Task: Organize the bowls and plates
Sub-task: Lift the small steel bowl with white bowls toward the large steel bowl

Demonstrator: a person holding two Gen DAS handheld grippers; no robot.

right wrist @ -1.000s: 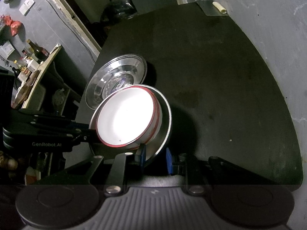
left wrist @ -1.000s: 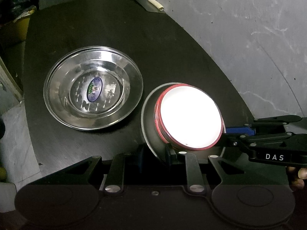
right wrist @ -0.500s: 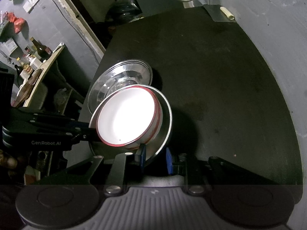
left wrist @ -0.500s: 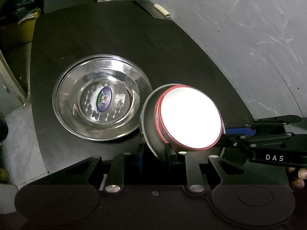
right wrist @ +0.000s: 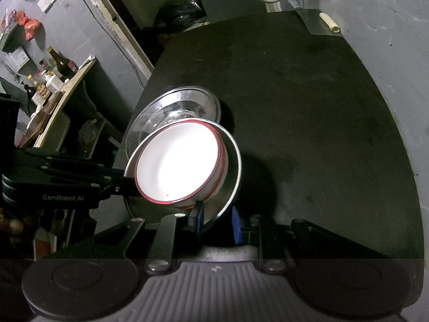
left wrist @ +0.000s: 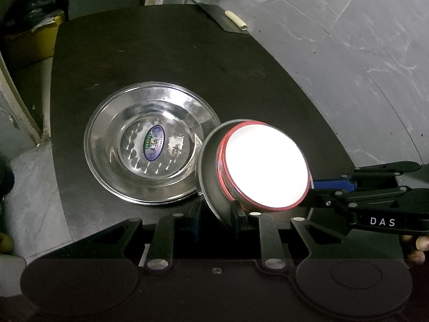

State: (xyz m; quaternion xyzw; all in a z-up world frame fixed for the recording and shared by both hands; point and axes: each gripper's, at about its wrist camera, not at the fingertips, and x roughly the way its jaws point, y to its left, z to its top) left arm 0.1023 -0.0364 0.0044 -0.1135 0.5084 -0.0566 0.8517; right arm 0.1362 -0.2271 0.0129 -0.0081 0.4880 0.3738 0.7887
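Holding a steel plate [left wrist: 211, 187] with white bowls [left wrist: 265, 166] on it, at centre-right of the left view, tilted, clear of the table [left wrist: 134, 53]. Pinched at opposite rims: left gripper [left wrist: 214, 214] shut on the plate, right gripper [right wrist: 215, 221] likewise. Now overlapping the second plate [left wrist: 150, 147] at centre-left, nearer than a second ago. Likely heading for stacking there; lowering yet to come.

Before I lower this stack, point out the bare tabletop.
Free: the wide dark tabletop right of the steel plate, back to the grey sheet at the far corner. Crowded: the near left, where the plate lies under the held metal dish and white bowl.
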